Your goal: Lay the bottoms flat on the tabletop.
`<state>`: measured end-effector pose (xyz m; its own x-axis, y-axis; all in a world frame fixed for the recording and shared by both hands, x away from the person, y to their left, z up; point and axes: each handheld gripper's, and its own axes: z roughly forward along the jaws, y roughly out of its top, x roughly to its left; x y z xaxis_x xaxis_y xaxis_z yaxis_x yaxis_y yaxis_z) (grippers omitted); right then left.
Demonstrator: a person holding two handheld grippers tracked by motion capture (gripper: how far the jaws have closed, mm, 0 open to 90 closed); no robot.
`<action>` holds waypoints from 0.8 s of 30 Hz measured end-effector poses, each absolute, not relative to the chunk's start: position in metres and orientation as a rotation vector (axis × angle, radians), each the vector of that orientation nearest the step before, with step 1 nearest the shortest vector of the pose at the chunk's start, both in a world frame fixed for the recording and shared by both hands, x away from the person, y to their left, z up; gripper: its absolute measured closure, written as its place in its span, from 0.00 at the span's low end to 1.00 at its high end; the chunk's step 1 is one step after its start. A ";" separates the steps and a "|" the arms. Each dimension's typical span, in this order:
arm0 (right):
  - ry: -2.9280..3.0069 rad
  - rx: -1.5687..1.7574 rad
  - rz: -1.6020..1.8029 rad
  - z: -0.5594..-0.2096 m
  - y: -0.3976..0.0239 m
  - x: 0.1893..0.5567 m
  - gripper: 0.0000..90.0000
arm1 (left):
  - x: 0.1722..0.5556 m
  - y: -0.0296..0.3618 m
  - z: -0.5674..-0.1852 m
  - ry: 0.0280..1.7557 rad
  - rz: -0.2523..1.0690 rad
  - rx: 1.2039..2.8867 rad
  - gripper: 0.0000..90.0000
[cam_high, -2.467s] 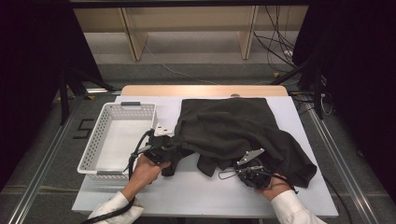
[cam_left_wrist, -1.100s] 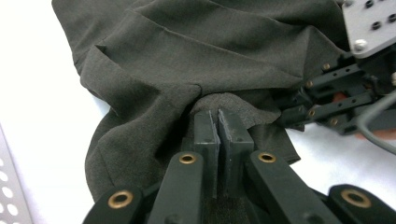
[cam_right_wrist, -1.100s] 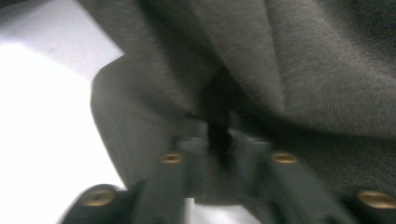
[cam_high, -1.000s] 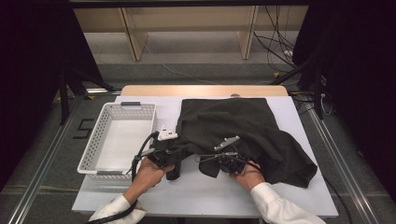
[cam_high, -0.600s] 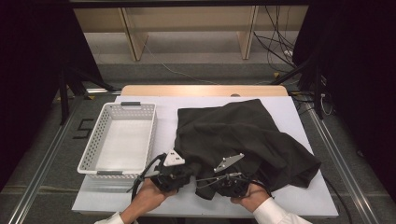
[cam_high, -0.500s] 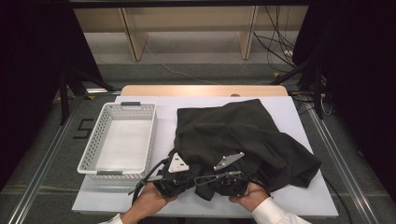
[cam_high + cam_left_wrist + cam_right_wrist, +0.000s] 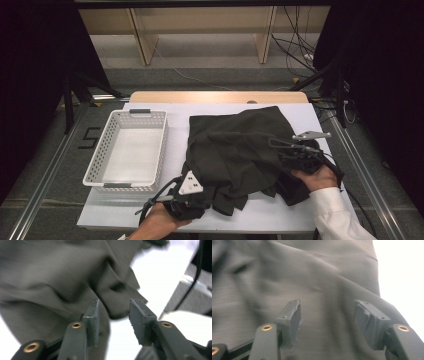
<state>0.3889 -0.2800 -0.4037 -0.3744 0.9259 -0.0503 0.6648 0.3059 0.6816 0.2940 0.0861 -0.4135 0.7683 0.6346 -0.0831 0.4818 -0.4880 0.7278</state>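
One dark cloth [image 7: 235, 150], one white basket [image 7: 129, 150], one table [image 7: 280, 220], two tools, left [image 7: 192, 202] and right [image 7: 295, 152]

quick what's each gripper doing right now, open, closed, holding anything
Left gripper: open, jaws just been opening, nothing pinched; dark cloth lies just beyond.
Right gripper: open, jaws just been opening, holding nothing, over the cloth.

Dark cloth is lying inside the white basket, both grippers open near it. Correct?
Not quite. The dark cloth lies on the white table, right of the white basket, which holds nothing; the high view shows it. The left gripper and right gripper are open, as you said.
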 end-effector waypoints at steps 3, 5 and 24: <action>2.052 1.474 0.750 -0.410 -0.304 0.401 0.41 | 0.305 0.092 -0.410 0.885 0.263 2.141 0.55; 2.017 1.525 0.729 -0.413 -0.317 0.409 0.40 | 0.314 0.092 -0.411 0.932 0.293 2.138 0.50; 2.074 1.605 0.633 -0.422 -0.336 0.396 1.00 | 0.346 0.089 -0.458 1.032 0.277 2.228 0.95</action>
<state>0.3962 -0.3364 -0.4215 -0.2298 0.9711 -0.0648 0.7697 0.2221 0.5986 0.3457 0.0892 -0.4584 0.6664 0.7413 -0.0794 0.6023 -0.4725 0.6434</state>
